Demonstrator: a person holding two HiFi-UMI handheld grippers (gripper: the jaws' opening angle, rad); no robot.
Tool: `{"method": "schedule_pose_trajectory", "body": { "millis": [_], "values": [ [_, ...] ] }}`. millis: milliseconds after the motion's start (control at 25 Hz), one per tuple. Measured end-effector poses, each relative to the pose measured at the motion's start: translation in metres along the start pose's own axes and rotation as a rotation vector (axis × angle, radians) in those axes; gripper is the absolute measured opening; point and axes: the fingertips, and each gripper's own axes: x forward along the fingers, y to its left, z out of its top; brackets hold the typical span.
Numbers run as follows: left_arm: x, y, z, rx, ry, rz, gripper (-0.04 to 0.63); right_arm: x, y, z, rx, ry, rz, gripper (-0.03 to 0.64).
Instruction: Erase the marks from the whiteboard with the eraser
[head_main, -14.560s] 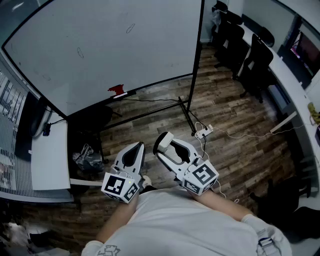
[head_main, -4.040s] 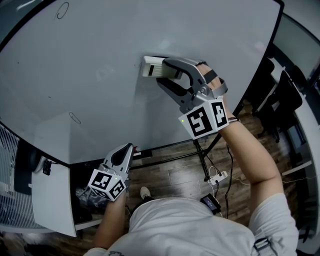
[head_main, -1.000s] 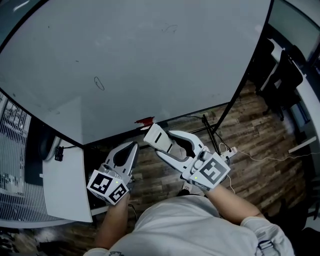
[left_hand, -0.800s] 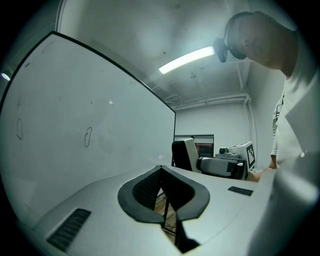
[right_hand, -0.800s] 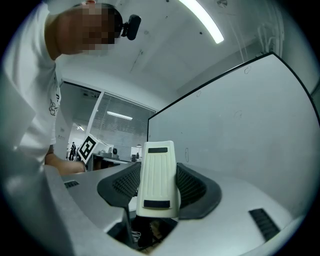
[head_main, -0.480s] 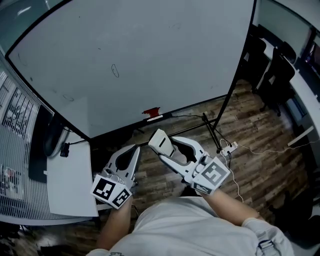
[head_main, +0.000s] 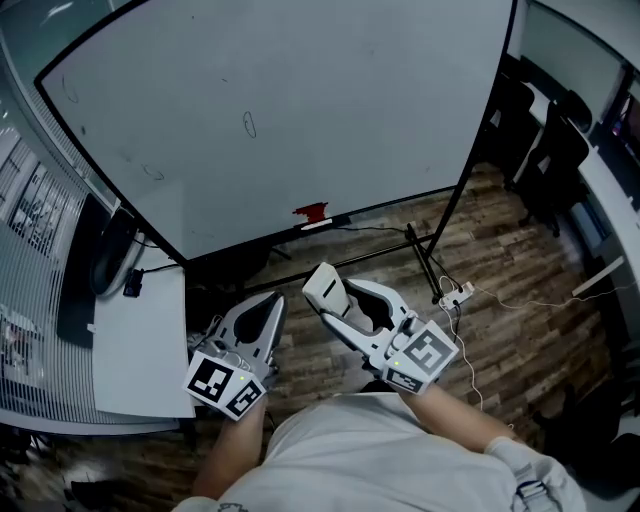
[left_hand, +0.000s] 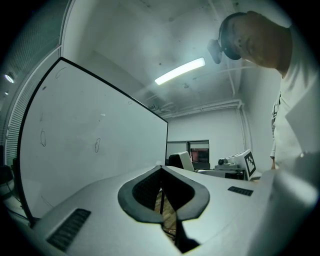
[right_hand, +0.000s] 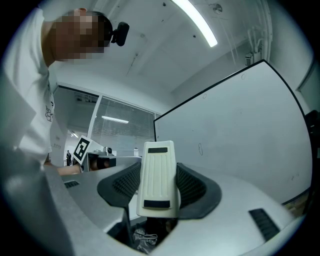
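Observation:
The whiteboard (head_main: 300, 100) stands ahead of me, with a small oval mark (head_main: 249, 124) near its middle and fainter marks (head_main: 70, 90) toward its upper left. My right gripper (head_main: 335, 300) hangs low in front of my body, well short of the board, shut on the white eraser (head_main: 322, 286). In the right gripper view the eraser (right_hand: 158, 180) sits upright between the dark pads, with the whiteboard (right_hand: 240, 130) behind. My left gripper (head_main: 272, 300) is beside it, shut and holding nothing. The left gripper view shows the whiteboard (left_hand: 100, 140) with two small ovals (left_hand: 97, 145).
A red object (head_main: 310, 211) lies on the board's ledge. The board's stand legs (head_main: 425, 260) reach onto the wood floor, where a power strip (head_main: 455, 293) and cable lie. A white desk (head_main: 140, 340) is at left, and dark office chairs (head_main: 545, 140) are at right.
Four seconds ago my right gripper pressed the eraser on the board; it has come down to waist height, still holding it. Over the last second both grippers stay low and the board slides right in view.

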Motion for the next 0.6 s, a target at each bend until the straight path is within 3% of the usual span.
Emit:
{"method": "schedule_pose_trajectory", "body": {
  "millis": [200, 600],
  "values": [
    [-0.006, 0.001, 0.001, 0.019, -0.002, 0.025, 0.006, 0.002, 0.005, 0.002, -0.007, 0.004, 0.007, 0.233],
    [-0.012, -0.003, 0.003, 0.013, -0.011, 0.004, 0.006, 0.003, 0.016, 0.005, -0.039, 0.006, 0.007, 0.234]
  ]
}}
